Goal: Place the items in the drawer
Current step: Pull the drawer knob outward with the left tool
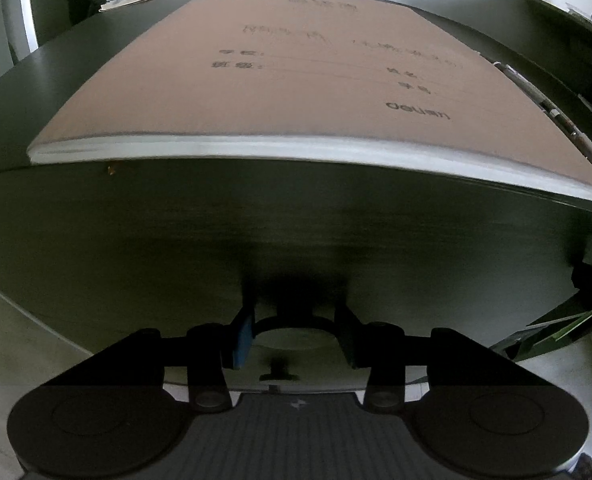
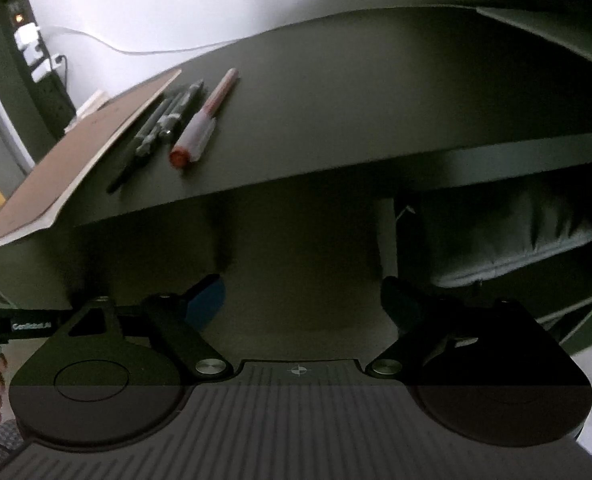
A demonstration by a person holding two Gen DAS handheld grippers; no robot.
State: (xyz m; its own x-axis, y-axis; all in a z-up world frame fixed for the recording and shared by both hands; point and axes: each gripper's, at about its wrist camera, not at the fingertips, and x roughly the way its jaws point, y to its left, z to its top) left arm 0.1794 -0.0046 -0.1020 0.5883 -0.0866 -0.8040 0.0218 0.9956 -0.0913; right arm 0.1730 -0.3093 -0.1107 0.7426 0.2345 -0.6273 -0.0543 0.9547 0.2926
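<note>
Both views are dim and underexposed, with the brightest light coming off the pale wall (image 2: 167,4) at the far side, so the dark desk top (image 2: 356,92) shows only a dull sheen. The gripper bodies sit nearly black in the near foreground. Fisheye distortion bows the desk edge and darkens the corners. In the left wrist view the notebook (image 1: 296,76) has smeared, unreadable print and a blurred near edge. The space under the desk lies in deep shadow.

A dark desk (image 2: 356,92) carries a notebook (image 1: 279,76), pens (image 2: 163,128) and a marker (image 2: 203,120).
</note>
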